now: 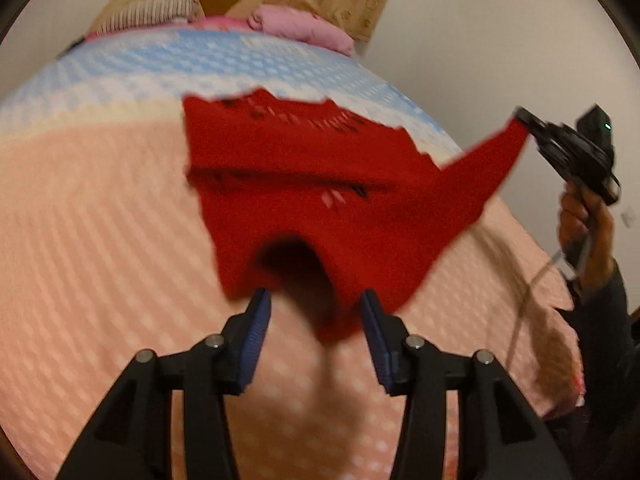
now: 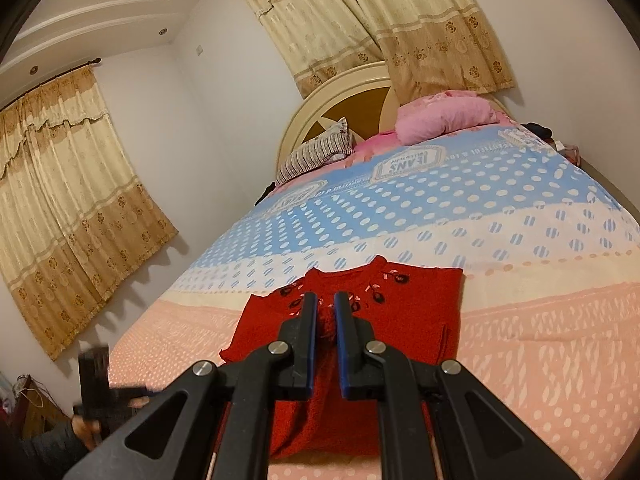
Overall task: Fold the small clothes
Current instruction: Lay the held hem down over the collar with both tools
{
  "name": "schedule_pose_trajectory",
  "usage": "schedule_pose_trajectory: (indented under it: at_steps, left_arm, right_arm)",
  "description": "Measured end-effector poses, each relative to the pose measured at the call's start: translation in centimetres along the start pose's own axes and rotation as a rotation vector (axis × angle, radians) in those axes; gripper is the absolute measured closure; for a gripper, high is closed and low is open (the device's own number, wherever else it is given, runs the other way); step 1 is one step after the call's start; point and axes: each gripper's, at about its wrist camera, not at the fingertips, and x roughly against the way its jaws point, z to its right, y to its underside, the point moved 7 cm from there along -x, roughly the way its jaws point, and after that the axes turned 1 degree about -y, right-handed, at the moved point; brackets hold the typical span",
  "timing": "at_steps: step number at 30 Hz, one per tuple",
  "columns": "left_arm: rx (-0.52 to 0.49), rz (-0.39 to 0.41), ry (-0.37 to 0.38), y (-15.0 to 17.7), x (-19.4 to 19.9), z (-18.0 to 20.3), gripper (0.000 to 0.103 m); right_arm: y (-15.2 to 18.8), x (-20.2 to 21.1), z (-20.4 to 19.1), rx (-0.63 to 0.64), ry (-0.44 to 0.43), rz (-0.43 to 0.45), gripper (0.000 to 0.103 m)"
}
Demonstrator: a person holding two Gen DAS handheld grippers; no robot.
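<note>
Left gripper [image 1: 316,312]: my jaws parted, holding nothing, hem just ahead | right gripper [image 2: 326,316]: clamped on sleeve tip | red sweater [image 1: 312,184]: frame centre, on bed [image 1: 100,240] | risk: one-sided pull drags the body crooked.

A bedroom in a home; a wide bed [image 2: 460,216] fills most of both views, spread with a sheet of blue, white and peach bands dotted all over; a round cream headboard [image 2: 340,92] with a brown centre stands at its far end; a striped pillow [image 2: 316,152] and a bundled pink quilt [image 2: 448,116] lie against it; patterned beige curtains [image 2: 68,184] hang from rods on two plain white walls; the ceiling seems to carry small recessed lights.
</note>
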Motion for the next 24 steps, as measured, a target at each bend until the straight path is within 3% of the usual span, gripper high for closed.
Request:
schedule_pose_trajectory:
  at_steps: [3,8,9,12,13,20,24]
  left_arm:
    - [-0.004,0.019,0.021,1.2,-0.4,1.3,0.046]
    - [-0.002,0.027,0.019,0.4,-2.6,1.4,0.047]
    - [0.01,0.016,0.016,0.4,-3.3,1.1,0.052]
    - [0.026,0.005,0.086,0.5,-3.5,1.0,0.096]
    - [0.021,0.017,0.095,0.5,-3.0,1.2,0.096]
    - [0.018,0.275,0.174,-4.9,4.8,1.5,0.098]
    - [0.052,0.342,0.18,-9.3,6.7,0.2,0.098]
  right_arm:
    - [0.3,-0.1,-0.3,0.019,0.007,-0.011,0.095]
    - [0.5,-0.1,-0.9,0.02,-0.001,-0.012,0.095]
    - [0.6,0.0,-1.0,0.022,-0.003,-0.011,0.095]
    - [1.0,0.5,-1.3,0.025,-0.007,-0.008,0.095]
    - [1.2,0.8,-1.3,0.026,-0.006,-0.007,0.095]
    - [1.8,1.5,0.3,0.027,0.032,-0.014,0.095]
    - [1.2,1.0,1.1,-0.019,0.023,-0.007,0.095]
